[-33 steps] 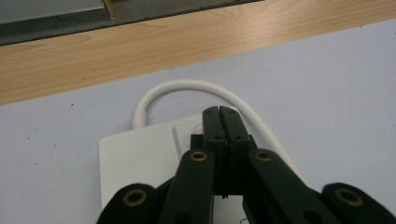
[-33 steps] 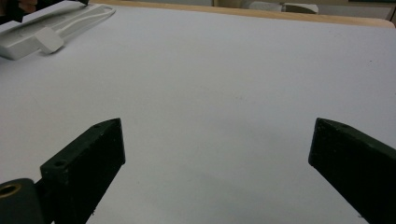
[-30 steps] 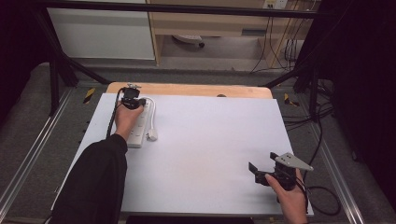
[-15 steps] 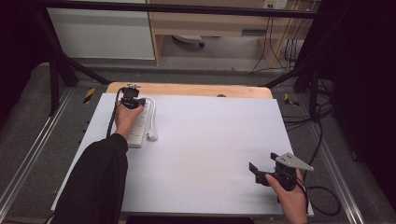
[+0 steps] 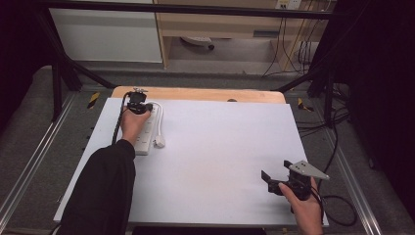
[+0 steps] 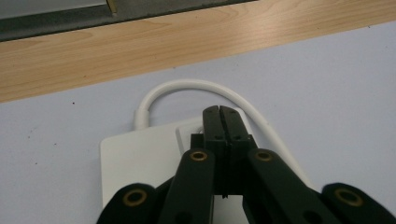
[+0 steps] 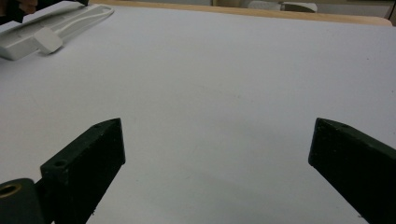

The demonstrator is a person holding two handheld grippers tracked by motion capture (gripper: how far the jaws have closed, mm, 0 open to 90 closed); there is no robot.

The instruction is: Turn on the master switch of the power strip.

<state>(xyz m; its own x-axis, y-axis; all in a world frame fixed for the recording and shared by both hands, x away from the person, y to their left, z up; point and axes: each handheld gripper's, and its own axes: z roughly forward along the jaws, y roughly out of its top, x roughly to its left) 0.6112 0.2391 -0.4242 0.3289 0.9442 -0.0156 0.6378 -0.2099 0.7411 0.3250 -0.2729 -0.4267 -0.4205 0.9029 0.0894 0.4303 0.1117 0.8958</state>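
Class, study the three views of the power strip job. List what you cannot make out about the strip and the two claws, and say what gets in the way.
- Power strip, high view: its far end lies under the left claw and hand.
- Left claw view: the shut jaws cover the strip's button area; contact cannot be told.
- Plug, right claw view: prongs hidden underneath.
- Right claw, high view: too small for jaw detail.
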